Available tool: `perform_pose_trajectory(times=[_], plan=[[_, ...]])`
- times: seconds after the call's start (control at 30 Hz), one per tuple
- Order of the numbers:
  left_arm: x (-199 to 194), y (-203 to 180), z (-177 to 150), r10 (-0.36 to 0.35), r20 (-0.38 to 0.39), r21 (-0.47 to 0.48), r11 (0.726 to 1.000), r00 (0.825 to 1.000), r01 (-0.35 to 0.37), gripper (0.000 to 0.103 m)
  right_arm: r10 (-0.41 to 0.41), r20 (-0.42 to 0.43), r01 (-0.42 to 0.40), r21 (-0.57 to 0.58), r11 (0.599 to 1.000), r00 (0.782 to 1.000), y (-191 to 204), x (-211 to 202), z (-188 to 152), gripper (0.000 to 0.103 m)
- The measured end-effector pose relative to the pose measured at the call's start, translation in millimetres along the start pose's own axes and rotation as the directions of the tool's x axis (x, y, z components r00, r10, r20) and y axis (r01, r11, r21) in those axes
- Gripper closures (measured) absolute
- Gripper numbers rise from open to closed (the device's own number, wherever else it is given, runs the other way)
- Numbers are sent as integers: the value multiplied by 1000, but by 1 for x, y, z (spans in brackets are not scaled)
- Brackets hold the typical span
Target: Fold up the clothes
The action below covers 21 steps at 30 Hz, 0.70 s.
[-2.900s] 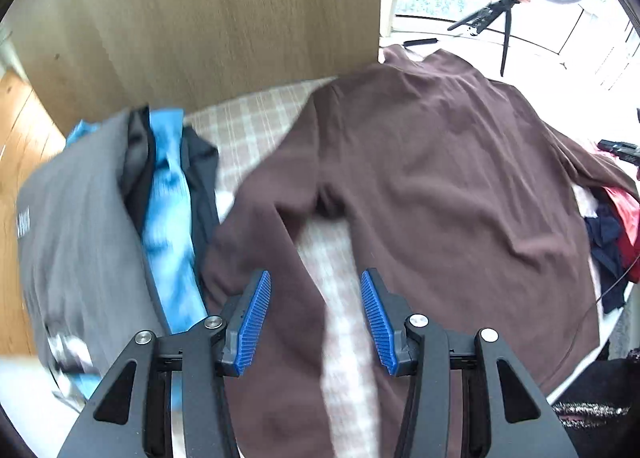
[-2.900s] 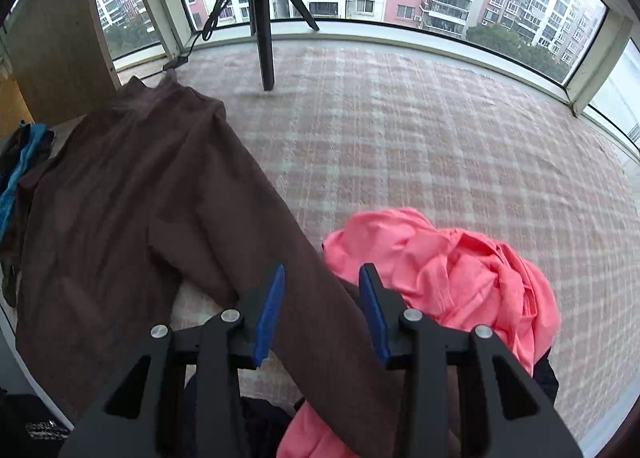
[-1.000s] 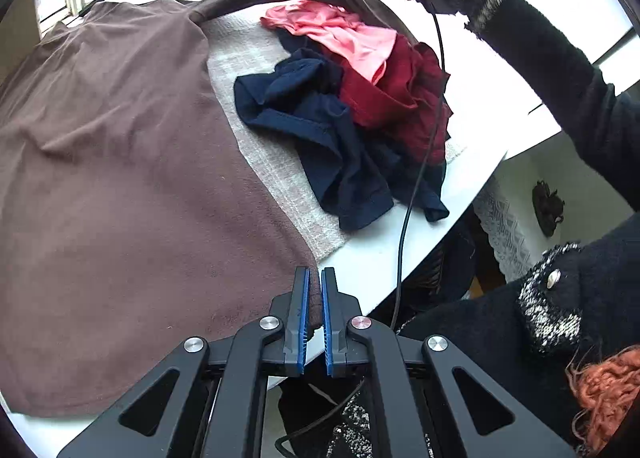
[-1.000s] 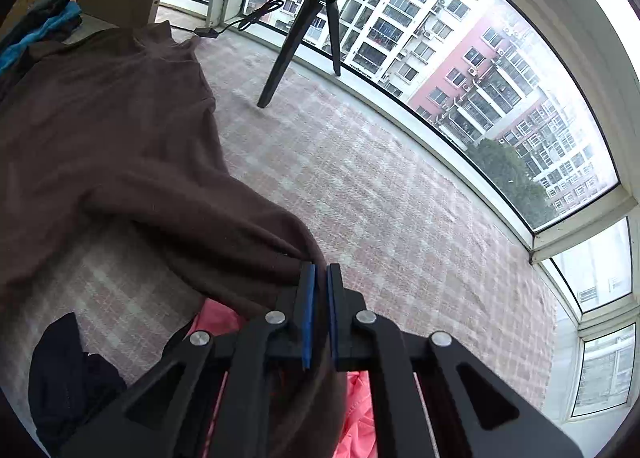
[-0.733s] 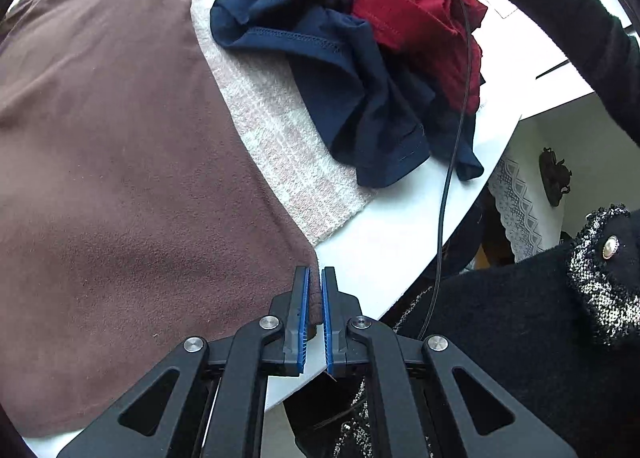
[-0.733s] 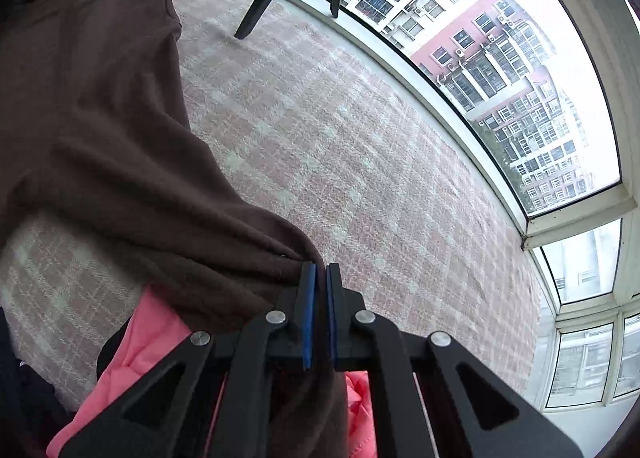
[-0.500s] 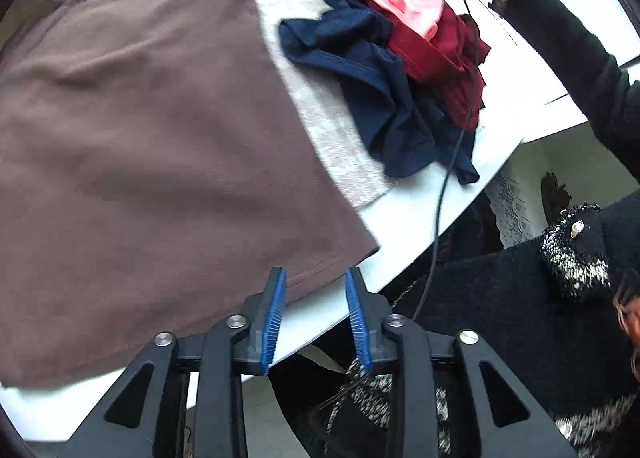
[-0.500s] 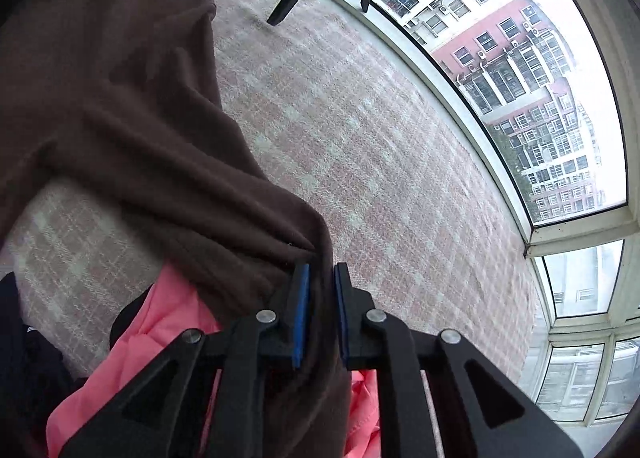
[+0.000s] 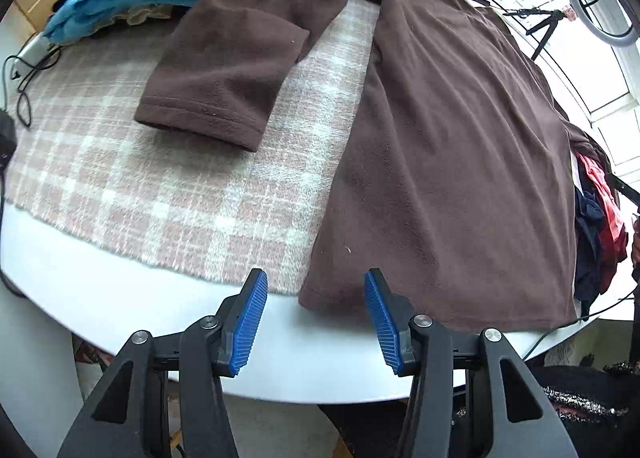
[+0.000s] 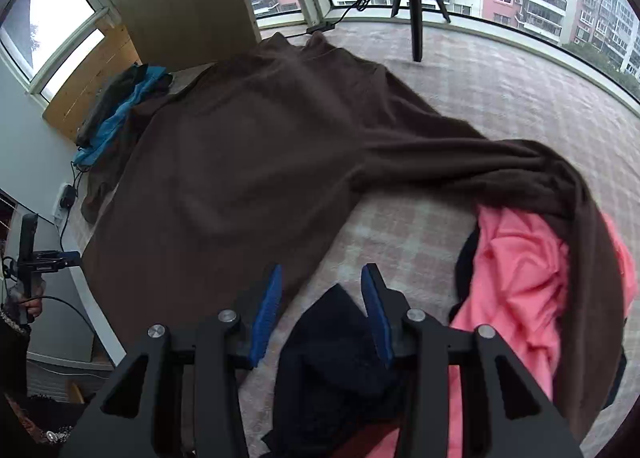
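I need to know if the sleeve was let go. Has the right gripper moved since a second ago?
Yes. The right gripper has released the brown top's sleeve and pulled back; its fingers are now open above the navy garment, near the pink garment.

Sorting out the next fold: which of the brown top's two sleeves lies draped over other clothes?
The sleeve in the right wrist view, trailing over the pink garment. The other sleeve, in the left wrist view, lies flat on the checked cloth.

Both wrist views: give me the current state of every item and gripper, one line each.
Left gripper: open, empty, at the hem corner.
Right gripper: open, empty.
Brown top: spread flat, unfolded.
Its left sleeve: lying flat on the blanket.
Its right sleeve: draped over the pink garment.
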<state>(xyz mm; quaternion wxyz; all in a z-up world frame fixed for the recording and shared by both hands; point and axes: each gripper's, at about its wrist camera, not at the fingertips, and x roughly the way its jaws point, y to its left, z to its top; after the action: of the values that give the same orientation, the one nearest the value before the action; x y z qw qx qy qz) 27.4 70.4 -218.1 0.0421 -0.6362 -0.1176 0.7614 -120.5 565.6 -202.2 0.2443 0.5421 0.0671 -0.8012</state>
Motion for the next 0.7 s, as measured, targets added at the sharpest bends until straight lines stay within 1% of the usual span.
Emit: perform_pose_trajectory(times=[0.07, 0.13, 0.17, 0.2, 0.23, 0.27, 0.3, 0.33, 0.37, 0.4, 0.43, 0.47, 0.5, 0.53, 0.57, 0.6, 0.63, 0.67, 0.7], plan=[[13, 0, 9, -33, -30, 58, 998, 999, 35, 54, 25, -32, -25, 5, 1000, 999, 30, 23, -13, 62], [15, -2, 15, -64, -17, 112, 992, 998, 65, 53, 50, -64, -50, 11, 999, 997, 60, 46, -26, 62], [14, -2, 16, -88, -13, 129, 988, 996, 89, 56, 63, -80, -62, 15, 998, 995, 76, 58, -33, 62], [12, -2, 17, -111, -9, 146, 983, 994, 111, 74, 65, -94, -64, 12, 998, 993, 90, 68, -37, 62], [11, -2, 16, -120, -10, 168, 978, 993, 120, 89, 50, -108, -50, 0, 999, 993, 102, 76, -39, 62], [8, 0, 13, -115, -12, 203, 972, 993, 115, 99, 27, -123, -29, -16, 999, 992, 112, 84, -39, 62], [5, 2, 11, -111, -14, 236, 965, 994, 111, 100, -2, -133, -2, -31, 1000, 991, 120, 90, -40, 62], [0, 8, 6, -109, -16, 252, 962, 994, 110, 100, -33, -139, 27, -47, 999, 990, 128, 96, -42, 60], [0, 18, 1, -108, -29, 238, 965, 994, 112, 100, -58, -136, 50, -61, 997, 989, 134, 99, -42, 57], [0, 29, -4, -108, -43, 223, 968, 993, 114, 100, -73, -133, 65, -66, 996, 988, 139, 101, -43, 52], [0, 39, -9, -106, -56, 210, 971, 993, 115, 102, -90, -141, 81, -66, 994, 986, 143, 103, -42, 51], [-1, 48, -12, -83, -53, 216, 972, 995, 92, 102, -114, -150, 105, -67, 992, 982, 146, 104, -42, 51], [-5, 56, -13, -83, -37, 210, 974, 996, 89, 102, -140, -160, 131, -65, 989, 977, 150, 104, -41, 51], [-10, 65, -11, -114, -28, 187, 975, 993, 117, 101, -150, -162, 143, -58, 988, 975, 155, 103, -39, 51], [-14, 73, -8, -144, -18, 164, 976, 989, 145, 94, -141, -153, 136, -44, 990, 978, 161, 100, -37, 51], [-16, 73, -7, -173, -6, 137, 975, 985, 172, 77, -132, -144, 129, -31, 991, 981, 167, 98, -35, 51], [-17, 73, -4, -209, 1, 137, 969, 978, 207, 67, -116, -133, 114, -23, 993, 984, 176, 94, -32, 51], [-17, 73, 0, -244, 7, 136, 961, 970, 241, 52, -95, -119, 92, -24, 995, 988, 188, 92, -30, 51], [-18, 73, 3, -277, 13, 138, 952, 961, 273, 46, -88, -106, 85, -37, 996, 990, 200, 91, -28, 51]])
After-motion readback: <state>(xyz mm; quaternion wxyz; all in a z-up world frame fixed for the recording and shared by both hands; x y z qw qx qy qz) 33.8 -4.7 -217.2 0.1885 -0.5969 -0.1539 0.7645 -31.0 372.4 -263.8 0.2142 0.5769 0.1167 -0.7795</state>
